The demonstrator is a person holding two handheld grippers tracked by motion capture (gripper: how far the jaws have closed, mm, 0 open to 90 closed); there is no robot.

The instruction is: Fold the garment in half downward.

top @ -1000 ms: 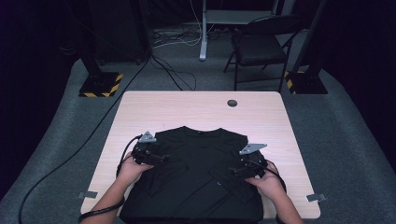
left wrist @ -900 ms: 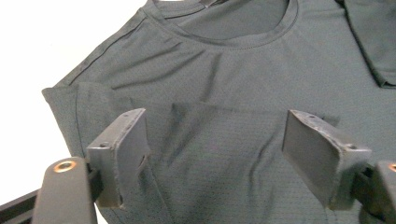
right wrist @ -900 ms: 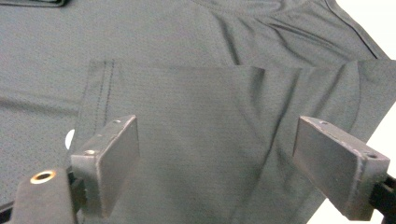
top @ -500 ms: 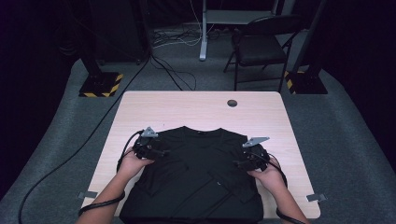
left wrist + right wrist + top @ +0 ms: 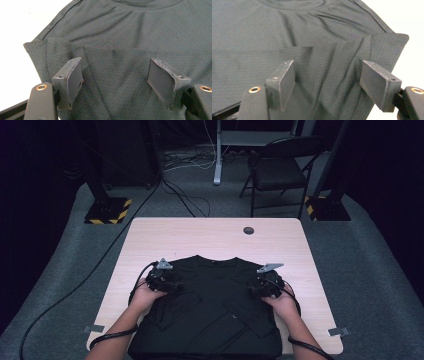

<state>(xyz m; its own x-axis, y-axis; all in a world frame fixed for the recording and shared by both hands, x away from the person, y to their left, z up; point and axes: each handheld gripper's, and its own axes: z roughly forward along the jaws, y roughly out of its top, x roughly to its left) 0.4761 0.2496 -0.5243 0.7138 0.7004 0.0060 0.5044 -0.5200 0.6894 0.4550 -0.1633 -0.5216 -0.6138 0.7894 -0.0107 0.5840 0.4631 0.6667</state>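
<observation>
A black T-shirt (image 5: 215,310) lies flat on the wooden table (image 5: 200,235), collar away from me, both sleeves folded in over its body. My left gripper (image 5: 171,286) hovers low over the shirt's left shoulder. In the left gripper view its jaws (image 5: 115,80) stand wide apart over the folded sleeve (image 5: 110,62); they have just been closing a little, with fabric between them but not pinched. My right gripper (image 5: 258,290) is over the right shoulder. Its jaws (image 5: 328,80) straddle the folded sleeve's edge (image 5: 384,47), have also just been closing, and press on nothing.
A dark round hole (image 5: 248,230) sits near the table's far edge. Tape strips (image 5: 94,328) mark the near corners. Beyond the table stand a folding chair (image 5: 280,170) and two posts with yellow-black bases (image 5: 107,210). A cable (image 5: 75,290) runs over the floor at left.
Both hands have edged a little forward and down over the shirt's shoulders. The shirt itself lies as before.
</observation>
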